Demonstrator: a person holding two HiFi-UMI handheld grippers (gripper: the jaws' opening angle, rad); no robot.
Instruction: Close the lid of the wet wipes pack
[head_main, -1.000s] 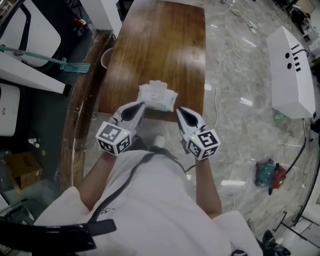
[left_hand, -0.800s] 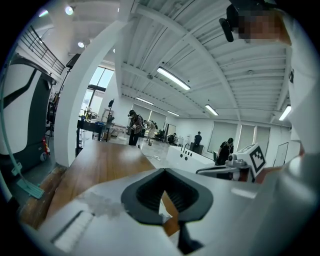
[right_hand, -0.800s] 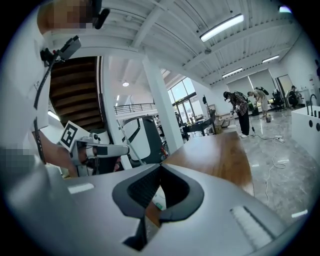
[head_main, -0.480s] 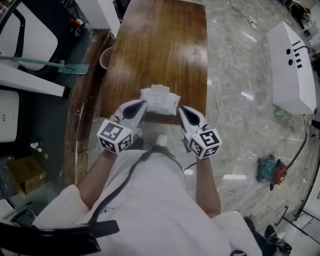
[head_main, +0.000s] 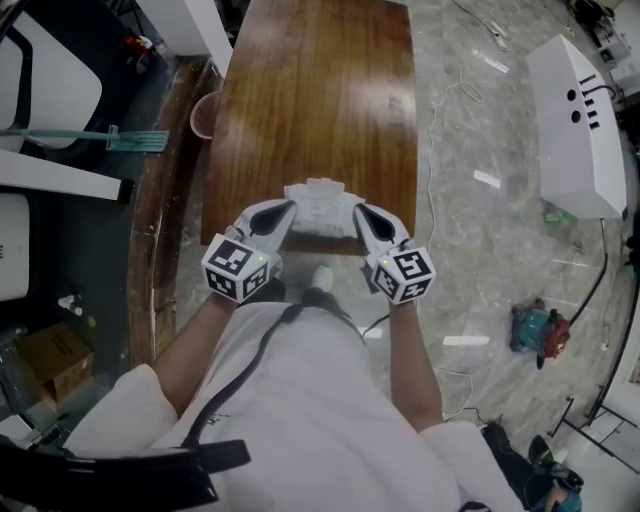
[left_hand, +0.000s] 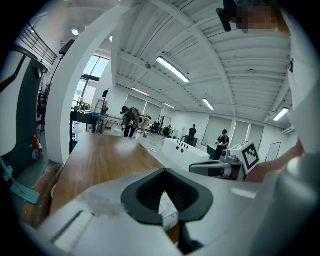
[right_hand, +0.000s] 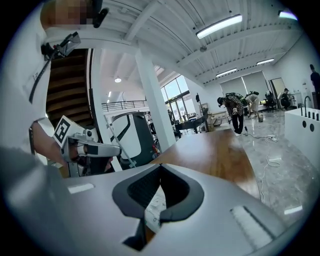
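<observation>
Presently the pack (head_main: 322, 207) lies at the table's (head_main: 320, 90) 6 o'clock edge, long axis running 9 to 3. Just beside its 9 o'clock end stands the left gripper (head_main: 289, 208), jaws together and empty. Just beside its 3 o'clock end stands the right gripper (head_main: 359, 209), likewise closed, holding nothing. Neither is nearer. Surface: polished wood. Room: pale stone floor (head_main: 480, 250), loose cables (head_main: 440, 130), white cabinet (head_main: 575, 130) at 2 o'clock.
</observation>
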